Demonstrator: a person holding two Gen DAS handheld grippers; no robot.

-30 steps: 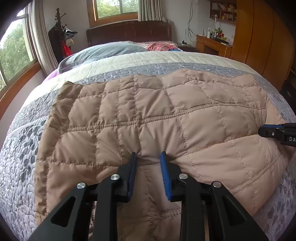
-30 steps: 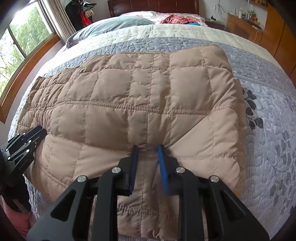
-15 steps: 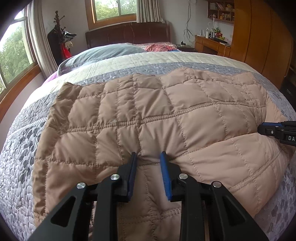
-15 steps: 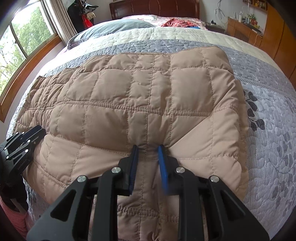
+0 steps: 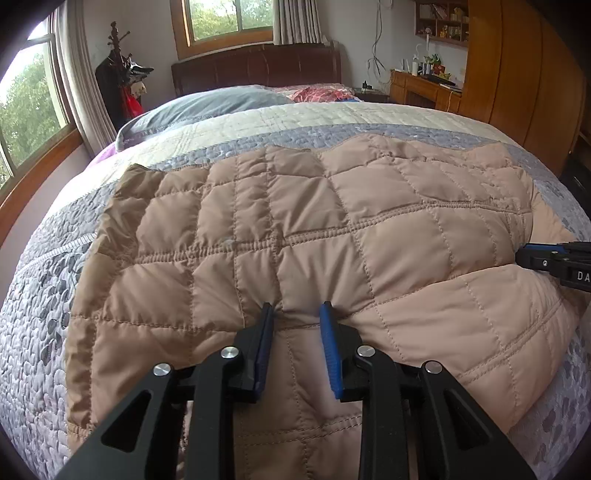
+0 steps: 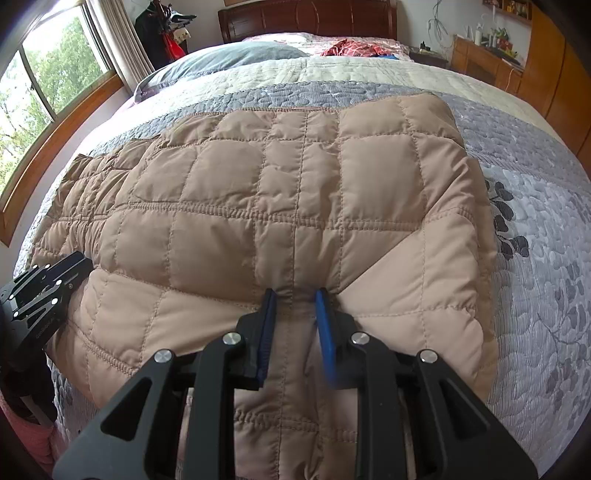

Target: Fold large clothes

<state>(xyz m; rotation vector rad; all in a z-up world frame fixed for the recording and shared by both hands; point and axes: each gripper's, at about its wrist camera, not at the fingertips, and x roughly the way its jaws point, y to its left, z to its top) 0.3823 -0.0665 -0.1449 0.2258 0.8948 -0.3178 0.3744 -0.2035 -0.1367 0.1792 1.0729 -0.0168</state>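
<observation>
the quilted jacket [image 5: 332, 240] runs off the bottom edge; shelf items [image 5: 439, 27] seem too small to identify.

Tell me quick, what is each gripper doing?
Left gripper: closed on a bunched fold of the tan quilted coat.
Right gripper: closed on another pinched fold of the same coat.

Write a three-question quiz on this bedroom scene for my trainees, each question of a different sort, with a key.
1. True or false: both grippers pinch the tan quilted jacket at its near edge.
2. What does the jacket lie on? A) a desk B) a bed C) the floor
3. Fill in: beyond the jacket, by the headboard, lies a grey ____.

Key:
1. True; the left gripper and the right gripper each have fabric bunched between their pads.
2. B
3. pillow
</observation>
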